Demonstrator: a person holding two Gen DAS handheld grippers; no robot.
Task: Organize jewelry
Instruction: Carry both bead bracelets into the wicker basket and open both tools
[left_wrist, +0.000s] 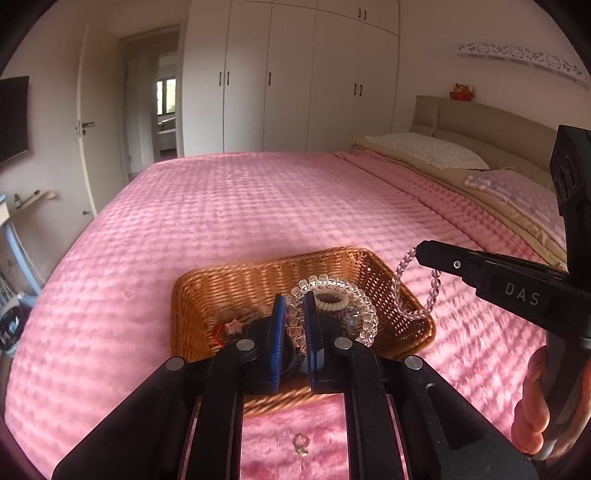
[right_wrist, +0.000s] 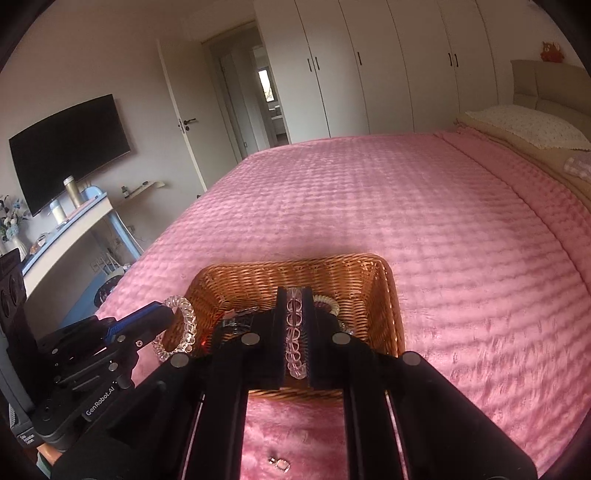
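- Both grippers are up over the wicker basket (left_wrist: 391, 280) on the pink bedspread (left_wrist: 258, 206), each carrying a bracelet — a two-handed delivery, by the look of it.
- Left gripper (left_wrist: 294, 325): jaws clenched on the clear chunky bracelet (left_wrist: 364, 317), pinching one side so the rest of the ring hangs free in front of the basket's interior.
- Right gripper (right_wrist: 294, 325): jaws squeezed tight on the pink bead bracelet (right_wrist: 294, 332); in the left wrist view the strand droops in a loop below its tip, beside the basket's right wall.
- Gripping only a short stretch of each band makes sense — let go, and the loop should simply drop in.
- Already in the basket: a cream coil hair tie (left_wrist: 331, 301) and a small pink star piece (left_wrist: 233, 326), so sorting looks well under way.
- Not home yet: a small ring (left_wrist: 300, 441) lies on the bedspread just short of the basket, and the right wrist view shows a small pendant-like piece (right_wrist: 279, 463) in a similar spot; whether it is the same item I cannot tell.
- My read: the drop over the basket comes next, then the stray.
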